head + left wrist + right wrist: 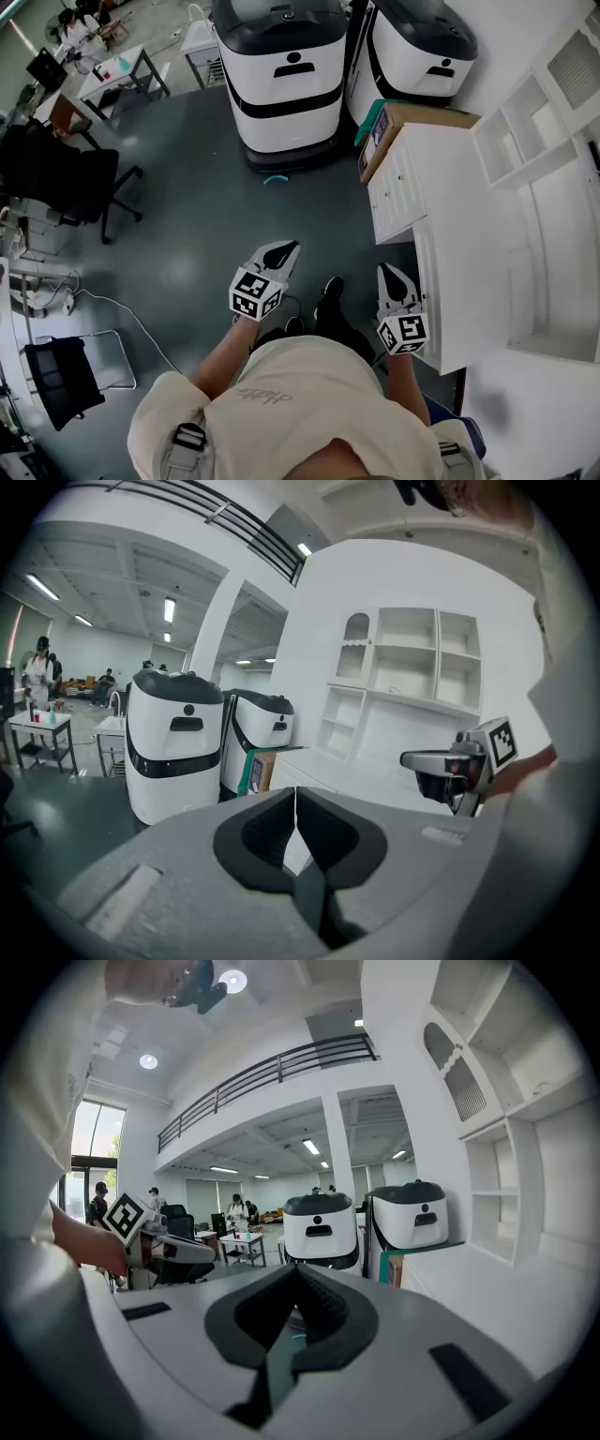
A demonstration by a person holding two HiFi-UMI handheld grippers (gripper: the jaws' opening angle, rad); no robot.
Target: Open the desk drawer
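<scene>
A white desk [469, 234] stands at my right, its drawer fronts [396, 190] facing the floor aisle, all pushed in. Both grippers are held close to my body, short of the desk and touching nothing. My left gripper [280, 252] is shut and empty, over the dark floor. My right gripper [389, 275] is shut and empty too, just beside the desk's near front corner. In the left gripper view the jaws [295, 799] meet in a line, with the desk [323, 778] ahead and the right gripper [452, 765] off to the side. In the right gripper view the jaws [298, 1281] are likewise closed.
Two white-and-black machines [281, 70] [419, 47] stand beyond the desk. A cardboard box [405, 120] rests at the desk's far end. White shelving [548, 112] sits on the desk. A black office chair [66, 178] and tables with people are at the left.
</scene>
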